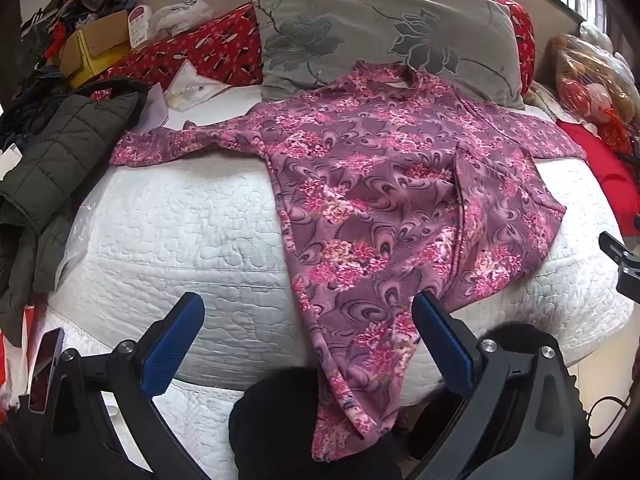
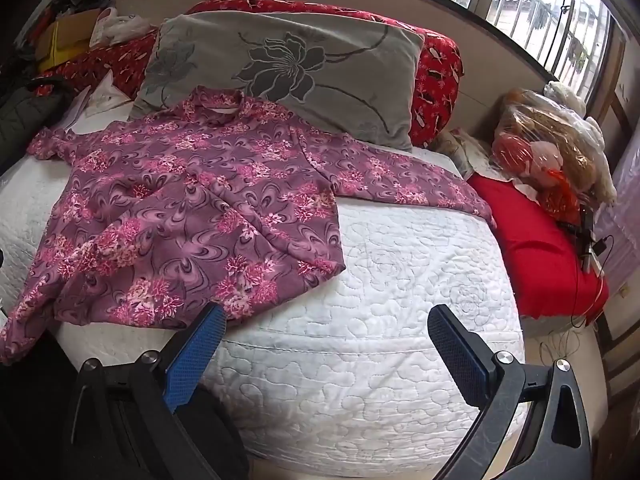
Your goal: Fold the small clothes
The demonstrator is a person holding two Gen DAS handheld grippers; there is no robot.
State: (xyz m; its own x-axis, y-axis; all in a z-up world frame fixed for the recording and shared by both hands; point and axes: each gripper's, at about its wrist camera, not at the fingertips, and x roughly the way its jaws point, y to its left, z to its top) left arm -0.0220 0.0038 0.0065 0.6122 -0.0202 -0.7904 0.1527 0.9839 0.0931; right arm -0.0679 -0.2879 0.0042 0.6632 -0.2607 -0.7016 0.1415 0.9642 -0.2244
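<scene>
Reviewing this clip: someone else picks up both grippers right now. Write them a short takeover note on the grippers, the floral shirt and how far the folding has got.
Left gripper: open, empty, above the near edge of the white quilted bed, by the hem of the shirt.
Right gripper: open, empty, over bare quilt to the right of the shirt.
Purple floral shirt: spread on the bed, collar toward the grey pillow, both sleeves out to the sides, one hem corner hanging over the near edge.
Done: shirt laid out; rumpled, no fold visible.
Left: fold in the sleeves, then the body.
</scene>
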